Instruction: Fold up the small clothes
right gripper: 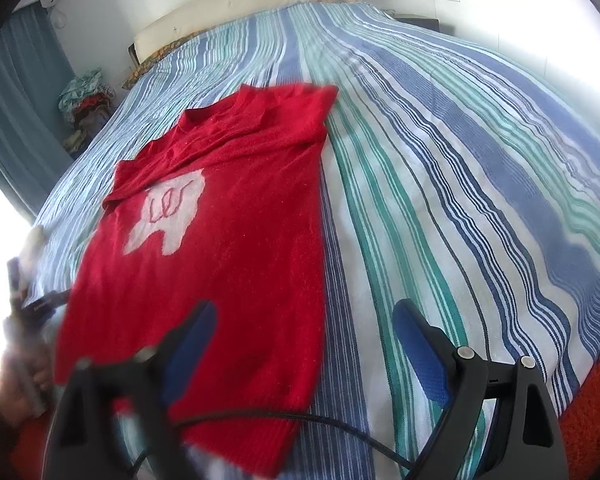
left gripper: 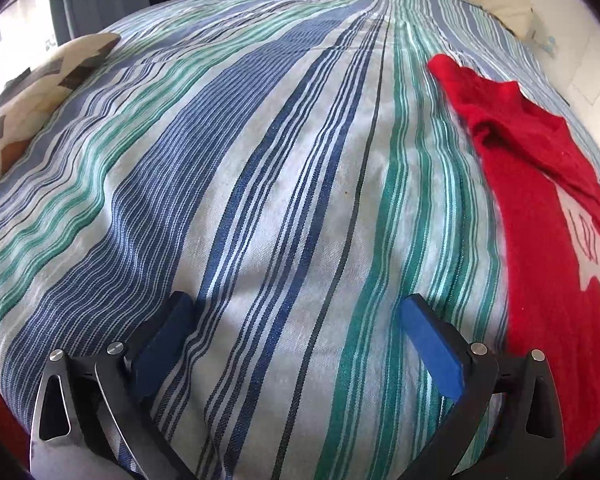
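The small red knitted sweater (right gripper: 236,248) lay flat on the bed, front side up, with a pale, ragged-edged patch (right gripper: 164,216) on its chest bearing looping red stitched letters. Its weave looked soft and fuzzy; one sleeve was folded inward across the shoulder near the neckline, making a thick diagonal ridge, and the ribbed hem hung nearest the foot of the bed. In the left wrist view the same sweater (left gripper: 548,208) sat off to the right edge, well apart from that tool.

The left gripper (left gripper: 296,312) hovered over bare cloth with its two blue-padded black fingers (left gripper: 432,344) spread wide, nothing between them. The right gripper (right gripper: 304,320) was likewise released, its jaws parted; one blurred finger stood over the sweater's lower part, the other over the cover beside it, and a thin black cable (right gripper: 284,416) curved across the hem below them.

Beneath everything stretched the woven bedspread (right gripper: 440,168), coarse cotton in long blue, green and white stripes, gently rumpled. A cream, zigzag-patterned cushion (left gripper: 32,100) rested at one side, a long cream padded headboard (right gripper: 244,8) at the far end, and a loose heap of mixed clothes (right gripper: 84,104) lay by the grey-blue curtain (right gripper: 24,92)
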### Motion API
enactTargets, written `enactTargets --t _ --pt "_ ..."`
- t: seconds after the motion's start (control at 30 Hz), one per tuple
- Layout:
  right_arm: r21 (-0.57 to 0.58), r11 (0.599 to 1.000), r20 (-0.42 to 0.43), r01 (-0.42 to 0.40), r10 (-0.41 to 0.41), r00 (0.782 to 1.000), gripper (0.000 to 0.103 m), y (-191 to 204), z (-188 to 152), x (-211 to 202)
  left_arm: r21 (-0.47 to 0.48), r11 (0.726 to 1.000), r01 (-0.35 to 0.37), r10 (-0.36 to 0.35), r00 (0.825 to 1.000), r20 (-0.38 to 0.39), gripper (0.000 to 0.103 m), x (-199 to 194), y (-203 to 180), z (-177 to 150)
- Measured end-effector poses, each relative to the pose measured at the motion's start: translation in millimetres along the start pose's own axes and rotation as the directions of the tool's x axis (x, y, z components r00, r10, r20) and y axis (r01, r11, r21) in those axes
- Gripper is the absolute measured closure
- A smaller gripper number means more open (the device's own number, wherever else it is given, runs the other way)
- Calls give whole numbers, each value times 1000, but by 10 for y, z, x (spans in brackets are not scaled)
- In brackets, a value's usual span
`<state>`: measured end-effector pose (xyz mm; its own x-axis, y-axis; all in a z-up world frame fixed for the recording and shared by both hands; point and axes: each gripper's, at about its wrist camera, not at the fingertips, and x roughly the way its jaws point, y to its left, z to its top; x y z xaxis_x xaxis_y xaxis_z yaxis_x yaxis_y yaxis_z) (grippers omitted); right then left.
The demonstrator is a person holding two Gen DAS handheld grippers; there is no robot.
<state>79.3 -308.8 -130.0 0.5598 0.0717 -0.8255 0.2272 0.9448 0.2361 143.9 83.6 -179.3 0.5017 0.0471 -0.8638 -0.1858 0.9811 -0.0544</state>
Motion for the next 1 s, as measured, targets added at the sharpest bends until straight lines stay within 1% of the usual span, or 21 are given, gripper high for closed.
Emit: enactTargets --t 0.13,0.27,0.6,1.0 --pt "64 998 -12 -8 9 1000 14 -111 6 43 0 1000 -2 2 1000 10 0 8 3 -7" --pt "96 995 -11 -17 18 1000 14 -169 -1 40 8 1000 -11 11 1000 19 0 8 -5 -29" --pt "92 995 9 -39 38 999 14 -140 11 -40 21 999 -26 26 999 24 0 -13 -41 -56" --pt "81 996 13 -37 36 999 14 -111 6 -61 22 999 -33 33 999 28 0 -5 -53 -61"
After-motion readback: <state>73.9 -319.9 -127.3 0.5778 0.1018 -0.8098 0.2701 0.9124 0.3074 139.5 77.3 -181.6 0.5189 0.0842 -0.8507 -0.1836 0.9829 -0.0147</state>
